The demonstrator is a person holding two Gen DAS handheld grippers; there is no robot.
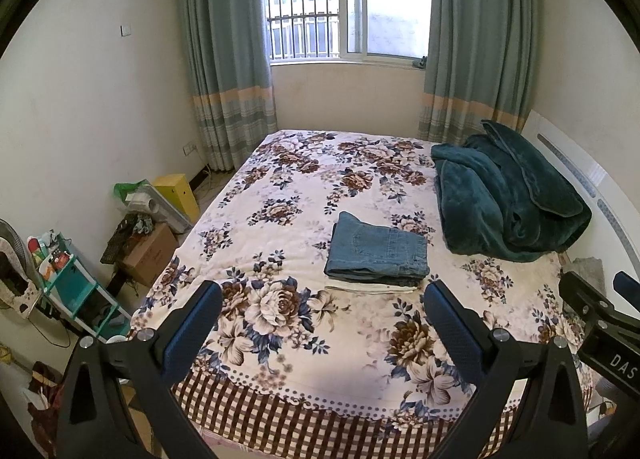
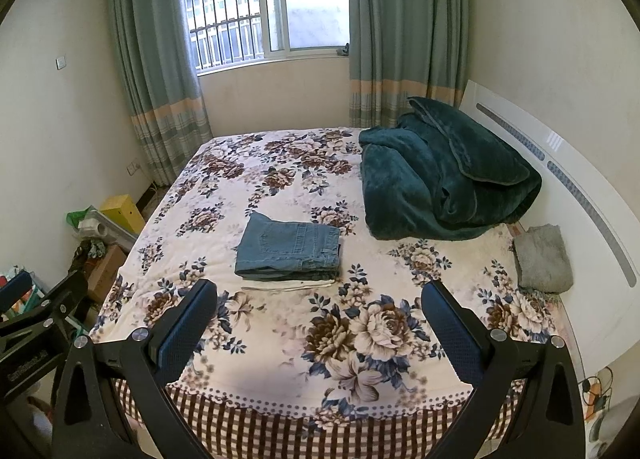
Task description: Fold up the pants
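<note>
Folded blue denim pants (image 1: 378, 253) lie in a neat rectangle on top of a folded white garment (image 1: 372, 287) in the middle of the floral bedspread (image 1: 280, 187). The stack also shows in the right wrist view (image 2: 290, 251). My left gripper (image 1: 323, 301) is open and empty, held above the bed's near edge, short of the stack. My right gripper (image 2: 319, 301) is open and empty, also near the bed's foot, to the right of the left one; part of it shows at the left wrist view's right edge (image 1: 600, 319).
A rumpled dark green blanket (image 2: 440, 175) lies at the right by the white headboard (image 2: 560, 163). A grey folded cloth (image 2: 542, 259) sits near it. Boxes and clutter (image 1: 152, 227) and a teal shelf (image 1: 76, 291) stand on the floor left of the bed.
</note>
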